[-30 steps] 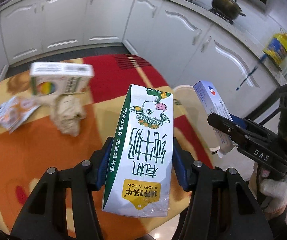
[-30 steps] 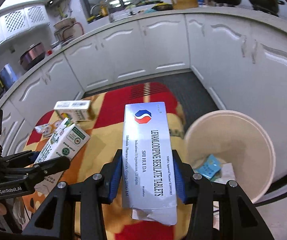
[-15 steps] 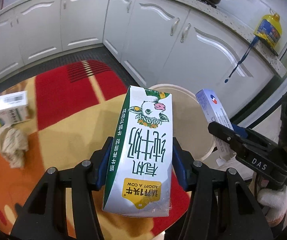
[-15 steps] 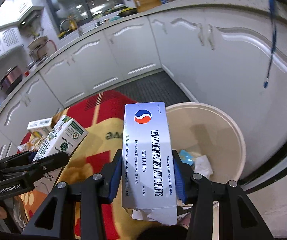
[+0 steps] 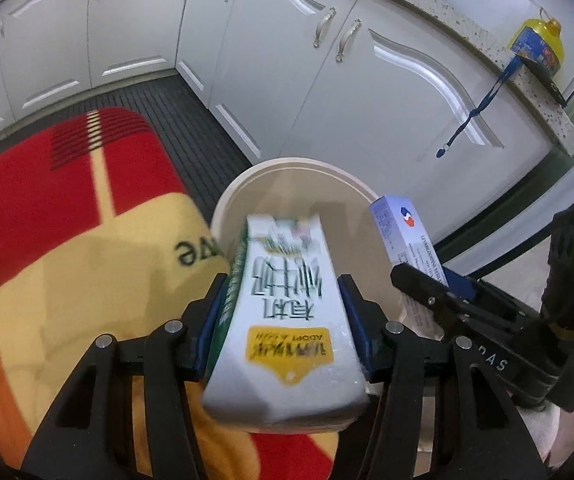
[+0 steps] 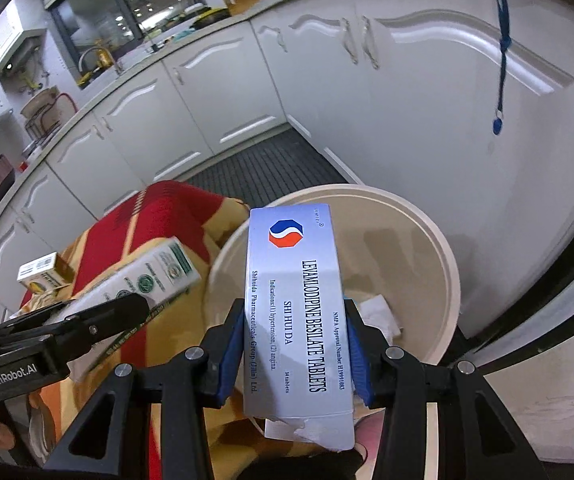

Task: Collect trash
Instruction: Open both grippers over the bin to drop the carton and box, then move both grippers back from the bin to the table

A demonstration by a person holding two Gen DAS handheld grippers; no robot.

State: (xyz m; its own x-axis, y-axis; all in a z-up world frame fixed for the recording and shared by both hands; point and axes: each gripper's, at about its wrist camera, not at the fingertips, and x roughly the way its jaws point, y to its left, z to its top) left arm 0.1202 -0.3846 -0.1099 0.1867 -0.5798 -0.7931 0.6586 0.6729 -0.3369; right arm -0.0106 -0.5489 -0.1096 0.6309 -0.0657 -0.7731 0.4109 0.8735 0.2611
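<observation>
My left gripper [image 5: 283,300] holds a white and green milk carton [image 5: 283,320], blurred, with its far end over the near rim of the cream trash bin [image 5: 295,164]. My right gripper [image 6: 295,320] is shut on a pale blue tablet box [image 6: 295,312] above the bin [image 6: 427,232]. The tablet box also shows in the left wrist view [image 5: 407,236], and the carton in the right wrist view [image 6: 143,284]. White paper [image 6: 379,316] lies inside the bin.
The bin stands on the floor beside a table with a red, yellow and orange cloth [image 5: 67,216]. A small carton [image 6: 43,272] lies on the cloth behind. White kitchen cabinets [image 5: 367,80] curve close behind the bin. A blue lanyard [image 6: 501,40] hangs from the counter.
Both grippers have moved right, towards the bin. The carton's far end has tipped down over the rim and is blurred. The tablet box is now over the bin's opening.
</observation>
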